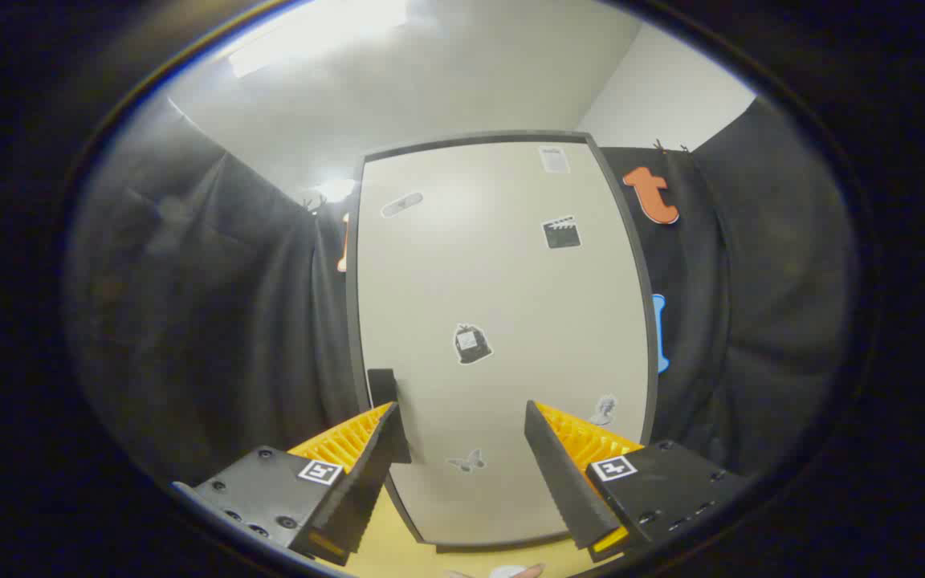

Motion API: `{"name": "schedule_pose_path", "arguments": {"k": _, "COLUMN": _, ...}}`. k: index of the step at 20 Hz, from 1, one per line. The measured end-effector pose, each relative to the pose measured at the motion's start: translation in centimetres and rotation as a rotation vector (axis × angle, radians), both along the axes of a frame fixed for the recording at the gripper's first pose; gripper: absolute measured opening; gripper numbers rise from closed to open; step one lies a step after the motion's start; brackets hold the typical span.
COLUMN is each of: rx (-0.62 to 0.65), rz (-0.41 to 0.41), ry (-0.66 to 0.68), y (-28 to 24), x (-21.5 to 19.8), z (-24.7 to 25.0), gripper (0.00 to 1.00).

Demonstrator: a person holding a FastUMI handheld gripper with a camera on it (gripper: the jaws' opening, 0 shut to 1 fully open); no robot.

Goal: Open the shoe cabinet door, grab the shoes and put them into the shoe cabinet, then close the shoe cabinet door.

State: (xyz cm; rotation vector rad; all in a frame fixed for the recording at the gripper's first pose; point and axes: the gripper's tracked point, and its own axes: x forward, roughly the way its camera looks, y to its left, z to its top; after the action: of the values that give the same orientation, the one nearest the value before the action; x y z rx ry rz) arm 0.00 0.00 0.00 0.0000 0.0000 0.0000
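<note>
Two fingers of my tool [462, 449] are standing wide apart, pinching nothing. Straight ahead, the shoe cabinet door [503, 321] is facing me, shut, its long axis running upright. The small dark handle [383, 387] is sitting on the door's left edge, just above my left finger [366, 474], seemingly not touching it. I am judging the next move to be a short shift left to hook that handle.
</note>
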Motion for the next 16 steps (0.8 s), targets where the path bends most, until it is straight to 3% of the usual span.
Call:
{"name": "schedule_pose_path", "arguments": {"k": 8, "rx": -0.032, "rz": -0.051, "ry": 0.036, "y": 0.5, "x": 1.9, "z": -0.9, "gripper": 0.96}}
{"name": "schedule_pose_path", "arguments": {"k": 16, "rx": -0.027, "rz": -0.034, "ry": 0.072, "y": 1.6, "x": 2.9, "z": -2.0, "gripper": 0.96}}
